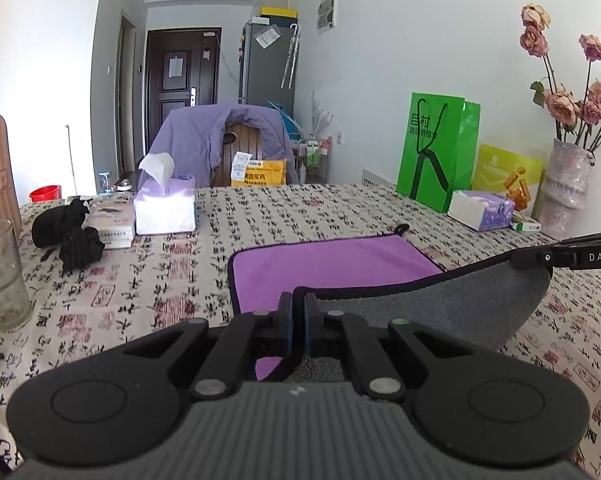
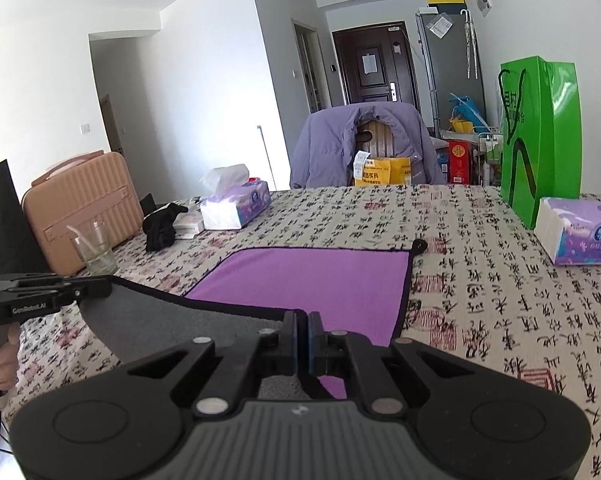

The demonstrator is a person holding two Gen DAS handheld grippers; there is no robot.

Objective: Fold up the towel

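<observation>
Glass (image 1: 0, 276) far left on patterned tablecloth (image 1: 300, 208) | left gripper (image 1: 299, 312) pinching towel (image 1: 332, 264) near-left corner, lifted | towel's purple far half flat mid-table, grey underside raised along near edge between both claws | right gripper (image 2: 302, 332) pinching near-right corner | green bag (image 2: 540, 136) far right

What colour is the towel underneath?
Grey underneath, purple on top; the towel shows it best in the right wrist view.
</observation>
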